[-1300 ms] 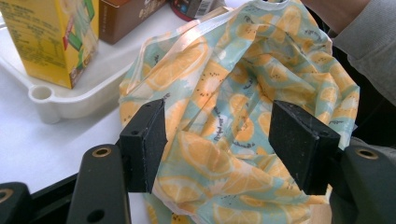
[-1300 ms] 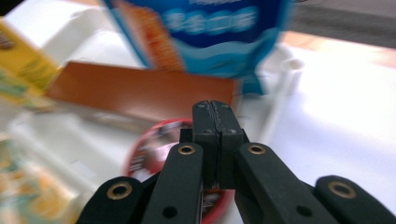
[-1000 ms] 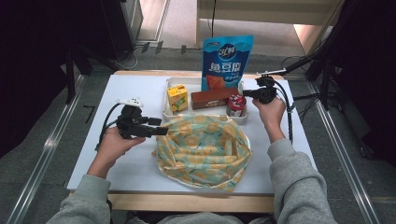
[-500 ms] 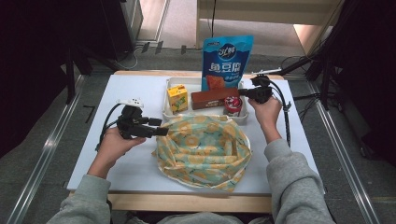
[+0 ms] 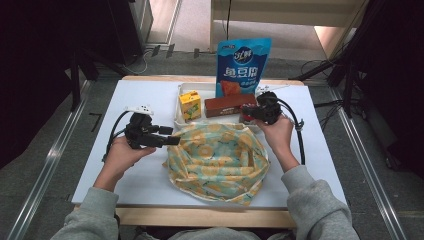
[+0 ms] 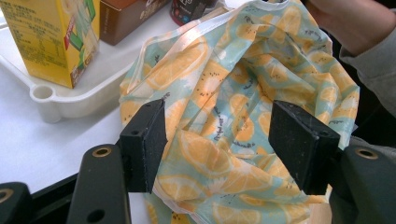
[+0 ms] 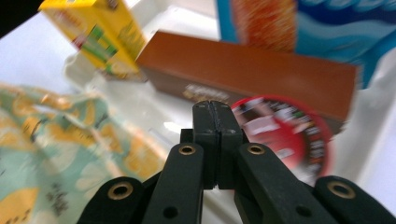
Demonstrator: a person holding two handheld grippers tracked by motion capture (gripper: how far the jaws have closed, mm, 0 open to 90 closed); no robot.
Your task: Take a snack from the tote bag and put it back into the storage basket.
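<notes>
in the high view the left gripper (image 5: 172, 141) sits level over the white counter (image 5: 90, 165), its jaws apart and pointing at the near rim of a soft, crumpled cloth bag (image 5: 217, 160) printed with yellow lemon slices on pale green, which lies slack and open just beside the tips; bare counter stretches wide behind and to the outer side of this gripper. the right gripper (image 5: 246, 113) is held over the far edge of the bag, jaws together with nothing between them, its tips right at a small round red can (image 5: 246, 116) in the shallow white plastic tray (image 5: 179, 107). beyond those tips the tray also carries a yellow carton (image 5: 190, 105), upright and boxy, and a long brown box (image 5: 231, 105) lying flat, with a glossy blue snack pouch (image 5: 243, 66) standing tall behind. in the left gripper view the two square black pads (image 6: 301, 144) stand well apart, the wrinkled bag (image 6: 233, 93) filling the room between and past them without touching either; the tray's rounded corner (image 6: 44, 95) and the carton (image 6: 56, 37) lie off to the left. in the right gripper view, which is blurred, the closed gripper (image 7: 215, 109) ends just before the red can's lid (image 7: 285, 135), the brown box (image 7: 252, 70) lies straight ahead, the carton (image 7: 93, 32) is farther left, and the bag's cloth (image 7: 51, 140) lies low on the left.
</notes>
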